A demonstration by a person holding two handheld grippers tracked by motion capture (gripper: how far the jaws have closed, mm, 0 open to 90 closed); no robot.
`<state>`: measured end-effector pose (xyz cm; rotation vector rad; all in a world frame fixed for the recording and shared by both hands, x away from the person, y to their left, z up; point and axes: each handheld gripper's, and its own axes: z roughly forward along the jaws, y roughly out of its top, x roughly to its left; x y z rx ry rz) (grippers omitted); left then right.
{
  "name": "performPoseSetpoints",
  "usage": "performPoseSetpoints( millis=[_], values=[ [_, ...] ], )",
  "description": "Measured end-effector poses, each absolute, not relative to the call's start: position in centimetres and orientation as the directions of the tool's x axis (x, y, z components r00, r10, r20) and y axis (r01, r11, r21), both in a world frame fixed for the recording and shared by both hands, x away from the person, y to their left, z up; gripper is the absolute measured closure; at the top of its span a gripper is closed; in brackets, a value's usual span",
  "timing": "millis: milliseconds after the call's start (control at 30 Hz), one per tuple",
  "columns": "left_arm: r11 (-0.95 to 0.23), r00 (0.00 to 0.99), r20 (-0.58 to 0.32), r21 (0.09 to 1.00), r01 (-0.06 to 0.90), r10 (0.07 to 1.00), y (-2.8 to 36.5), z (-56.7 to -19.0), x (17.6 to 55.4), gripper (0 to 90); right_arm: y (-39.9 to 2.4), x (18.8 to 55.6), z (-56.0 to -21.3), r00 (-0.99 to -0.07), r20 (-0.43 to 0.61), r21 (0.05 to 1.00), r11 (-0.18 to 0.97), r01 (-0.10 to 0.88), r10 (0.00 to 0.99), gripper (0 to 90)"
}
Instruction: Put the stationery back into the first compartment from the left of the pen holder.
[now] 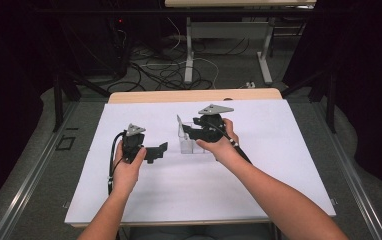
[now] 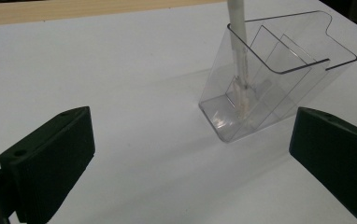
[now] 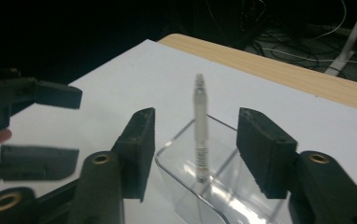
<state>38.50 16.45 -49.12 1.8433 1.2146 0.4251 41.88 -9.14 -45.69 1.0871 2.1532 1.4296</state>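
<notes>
The pen [image 3: 200, 135] stands nearly upright in the clear holder [image 3: 186, 196] on the desk [image 1: 279, 165], between the right claw's [image 3: 195, 149] parted jaws, untouched, while the open, empty left claw [image 2: 190, 154] waits farther off.

Clear, glossy plastic holder with inner dividers [image 2: 279, 88]: smooth, transparent walls catching reflections. Slim white pen-like stick [image 2: 239, 56]: probably plastic, semi-matt, its lower end blurred. Black gripper pads [image 3: 141, 144]: matt, faintly textured plastic with brass-coloured metal rivets. Bench [image 1: 144, 185]: smooth matt white sheet over a pale wood-grain edge.
</notes>
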Motion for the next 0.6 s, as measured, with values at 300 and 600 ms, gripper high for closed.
performPoseSetpoints(
  millis=[300, 600],
  values=[
    [-0.164, 0.477, -0.161, 0.805, 0.57, 0.864, 16.4, -49.2, 38.5, 0.2, -12.7, 40.2, -46.2, -0.655, 0.123, 0.893, 0.205, 0.402, 0.745, 37.0],
    [-0.144, 0.47, -0.177, 0.808, 0.571, 0.865, 16.8, -49.1, 38.5, 0.2, -16.8, 38.5, -47.5, -0.595, 0.139, 0.86, 0.202, 0.469, 0.792, 21.6]
  ],
)
